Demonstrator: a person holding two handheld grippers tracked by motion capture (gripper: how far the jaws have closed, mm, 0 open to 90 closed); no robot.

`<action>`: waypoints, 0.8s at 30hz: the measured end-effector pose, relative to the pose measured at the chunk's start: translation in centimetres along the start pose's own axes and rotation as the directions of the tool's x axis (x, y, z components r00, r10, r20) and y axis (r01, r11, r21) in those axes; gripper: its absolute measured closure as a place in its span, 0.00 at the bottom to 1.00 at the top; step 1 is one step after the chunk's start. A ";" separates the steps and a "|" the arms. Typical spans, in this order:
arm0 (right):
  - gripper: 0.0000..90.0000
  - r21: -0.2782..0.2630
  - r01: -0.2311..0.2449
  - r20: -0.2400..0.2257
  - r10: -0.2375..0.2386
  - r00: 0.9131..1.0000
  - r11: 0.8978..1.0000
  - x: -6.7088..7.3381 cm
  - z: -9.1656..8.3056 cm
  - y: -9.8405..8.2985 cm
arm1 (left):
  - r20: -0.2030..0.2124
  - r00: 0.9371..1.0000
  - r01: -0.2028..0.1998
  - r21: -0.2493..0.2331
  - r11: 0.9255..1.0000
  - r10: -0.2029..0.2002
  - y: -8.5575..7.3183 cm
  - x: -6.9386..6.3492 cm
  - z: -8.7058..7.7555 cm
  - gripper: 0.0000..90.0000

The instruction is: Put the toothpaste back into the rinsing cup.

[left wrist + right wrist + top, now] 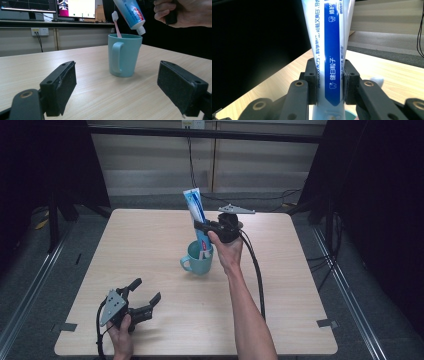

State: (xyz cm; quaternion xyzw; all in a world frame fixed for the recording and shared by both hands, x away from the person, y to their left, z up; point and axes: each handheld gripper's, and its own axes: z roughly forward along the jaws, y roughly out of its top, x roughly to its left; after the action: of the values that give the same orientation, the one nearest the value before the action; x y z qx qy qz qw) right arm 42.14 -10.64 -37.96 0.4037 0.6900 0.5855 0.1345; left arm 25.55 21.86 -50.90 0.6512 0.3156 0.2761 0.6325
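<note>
A: Hanging cap-down over the mug [198,258], the tube [195,209] is clamped between the right gripper [204,227] jaws, pads pinching its flat middle.

B: Which way does it run?

A: Long axis near upright, leaning a touch; the cap [141,30] sits just above the rim, at the side away from the toothbrush [116,23] already standing inside. The drop is straight down.

B: And the arm?

A: Right forearm stretched out over the table [150,235], gripper held level above the mug. The left gripper [145,296] rests well apart near the front edge, jaws wide, nothing between them.
</note>
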 end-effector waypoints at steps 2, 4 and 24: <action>0.79 0.004 0.005 0.010 -0.005 1.000 1.000 0.2 0.3 0.0 | 0.002 1.000 -0.001 0.002 1.000 0.001 0.0 0.0 0.0 0.17; 0.79 -0.004 -0.004 -0.002 0.004 1.000 1.000 0.1 0.5 -0.1 | -0.003 1.000 0.000 0.002 1.000 0.000 0.0 0.0 0.0 0.17; 0.78 0.041 -0.009 0.013 0.008 1.000 0.999 -0.5 2.2 -1.2 | -0.002 1.000 0.011 -0.002 1.000 -0.011 0.0 -0.1 0.0 0.17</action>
State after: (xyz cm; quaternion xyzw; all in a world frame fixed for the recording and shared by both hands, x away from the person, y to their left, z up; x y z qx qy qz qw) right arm 43.46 -9.44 -39.84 0.4131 0.6992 0.5692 0.1282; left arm 25.50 21.78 -50.92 0.6486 0.3197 0.2736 0.6343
